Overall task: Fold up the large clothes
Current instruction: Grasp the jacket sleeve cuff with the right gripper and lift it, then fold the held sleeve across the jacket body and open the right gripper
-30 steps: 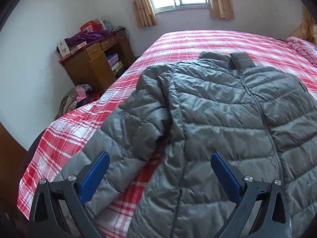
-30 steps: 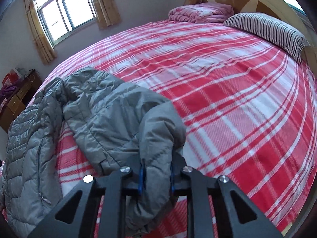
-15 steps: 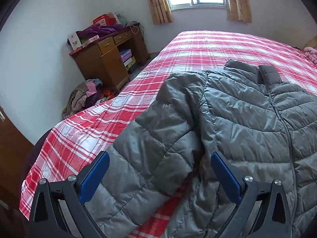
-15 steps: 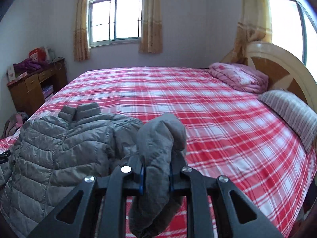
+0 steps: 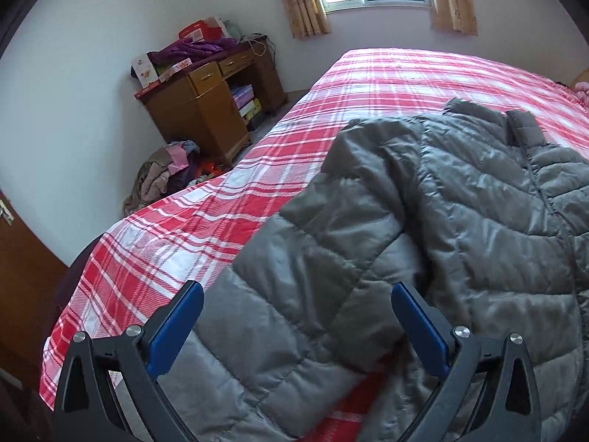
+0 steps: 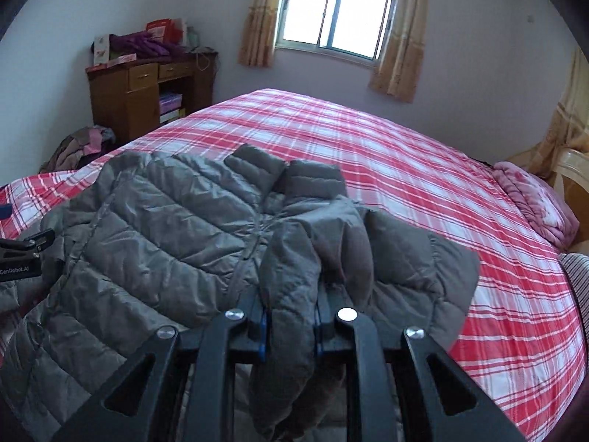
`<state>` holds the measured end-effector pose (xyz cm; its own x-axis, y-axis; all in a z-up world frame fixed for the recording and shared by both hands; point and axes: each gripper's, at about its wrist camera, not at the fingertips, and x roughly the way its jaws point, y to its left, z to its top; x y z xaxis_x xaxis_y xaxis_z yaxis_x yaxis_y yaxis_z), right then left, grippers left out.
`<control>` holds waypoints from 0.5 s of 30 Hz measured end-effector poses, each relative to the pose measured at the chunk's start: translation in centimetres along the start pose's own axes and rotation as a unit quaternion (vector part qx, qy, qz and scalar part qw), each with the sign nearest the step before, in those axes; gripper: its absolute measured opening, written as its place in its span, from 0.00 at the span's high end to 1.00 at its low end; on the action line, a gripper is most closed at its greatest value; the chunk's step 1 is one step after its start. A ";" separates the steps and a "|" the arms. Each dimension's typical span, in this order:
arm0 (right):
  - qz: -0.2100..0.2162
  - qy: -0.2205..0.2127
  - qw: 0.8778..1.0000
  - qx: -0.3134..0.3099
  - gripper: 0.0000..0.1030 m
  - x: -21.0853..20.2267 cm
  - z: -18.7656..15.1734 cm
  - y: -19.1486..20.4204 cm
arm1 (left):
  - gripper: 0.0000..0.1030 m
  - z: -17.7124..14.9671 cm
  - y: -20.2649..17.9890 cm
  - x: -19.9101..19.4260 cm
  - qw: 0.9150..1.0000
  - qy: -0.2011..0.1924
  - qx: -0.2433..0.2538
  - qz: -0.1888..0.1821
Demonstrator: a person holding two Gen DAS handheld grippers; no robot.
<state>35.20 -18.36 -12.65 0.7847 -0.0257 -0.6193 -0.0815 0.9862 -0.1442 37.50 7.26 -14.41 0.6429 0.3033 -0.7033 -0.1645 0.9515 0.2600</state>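
A grey quilted puffer jacket (image 5: 478,202) lies front up on the bed with the red plaid cover (image 5: 405,81). My left gripper (image 5: 294,328) is open, its blue-padded fingers spread on either side of the jacket's left sleeve (image 5: 313,265) just above it. My right gripper (image 6: 291,322) is shut on the jacket's right sleeve (image 6: 291,287) and holds it folded over the jacket's body (image 6: 165,228). The left gripper's body shows at the left edge of the right wrist view (image 6: 22,254).
A wooden desk (image 5: 206,110) piled with boxes and purple cloth stands by the wall left of the bed. A heap of clothes (image 5: 162,176) lies on the floor beside it. A pink folded blanket (image 6: 537,202) and a striped pillow (image 6: 578,276) lie at the bed's right side.
My right gripper has carried the sleeve leftward across over the jacket's body. My left gripper has shifted left, now straddling the left sleeve, still open.
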 end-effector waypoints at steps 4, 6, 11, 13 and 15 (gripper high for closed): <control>0.011 0.023 1.000 -0.016 0.73 2.5 -1.0 2.2 | 0.01 -0.4 0.5 0.7 1.000 0.006 -0.001 0.015; 0.020 0.032 0.999 -0.009 0.55 3.2 -1.5 2.5 | 0.01 -0.4 0.7 0.8 1.000 0.008 -0.005 0.018; 0.062 0.032 0.998 -0.008 0.33 0.9 -1.9 2.8 | 0.01 0.2 1.5 -0.2 0.999 0.000 -0.037 0.019; 0.084 0.026 0.996 -0.012 0.32 -0.7 -2.1 3.2 | 0.01 0.6 1.5 -0.9 0.999 -0.003 -0.044 0.015; 0.101 0.027 0.994 -0.028 0.30 -2.2 -2.6 3.6 | 0.01 1.0 1.1 -2.0 0.999 -0.014 -0.042 0.007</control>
<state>31.60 -15.14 -13.79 0.7153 0.1621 -0.6797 -0.2691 0.9616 -0.0539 36.76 7.68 -12.07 0.6604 0.3164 -0.6810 -0.2349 0.9484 0.2128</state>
